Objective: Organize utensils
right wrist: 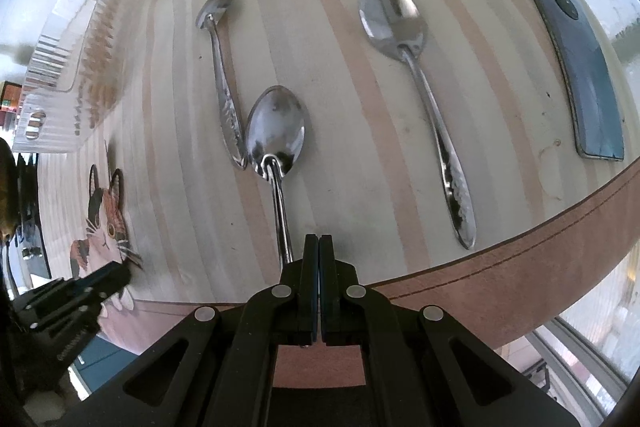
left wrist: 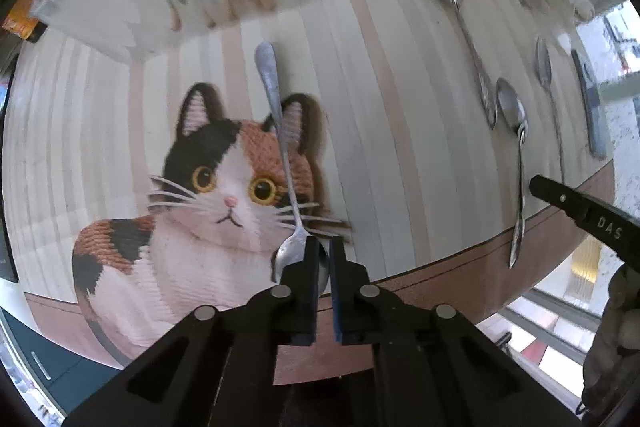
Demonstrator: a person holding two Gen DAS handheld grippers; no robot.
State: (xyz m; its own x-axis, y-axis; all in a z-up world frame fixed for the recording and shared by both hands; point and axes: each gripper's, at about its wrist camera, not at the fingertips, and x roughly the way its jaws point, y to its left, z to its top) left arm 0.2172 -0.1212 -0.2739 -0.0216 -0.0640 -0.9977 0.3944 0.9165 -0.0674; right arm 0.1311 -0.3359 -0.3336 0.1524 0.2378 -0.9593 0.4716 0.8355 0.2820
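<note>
Left wrist view shows the left tongs (left wrist: 324, 247) pointing straight down, their tips nearly together with only a sliver between; they seem to pinch the bowl of a small spoon (left wrist: 280, 131), whose handle runs straight out ahead of the tips over a cat mat (left wrist: 200, 187). Whether the spoon is lifted or rests on the mat, I cannot tell. Right wrist view shows the right tongs (right wrist: 319, 239) pressed together on nothing; the handle end of a middle spoon (right wrist: 276, 131) lies just left of their tips, a slimmer spoon (right wrist: 224, 87) beyond it to the left, a big spoon (right wrist: 412, 75) ahead to the right, and a phone (right wrist: 576, 75) further right.

The step in hand looks like the pick-up of the small spoon; three spoons are not yet gathered. A clear plastic tray (right wrist: 52, 67) far ahead and to the left seems the likely home for it. A grip on a curved bowl is slippery, so the next move calls for a level carry; the right tongs must spread before taking the handle beside them.
</note>
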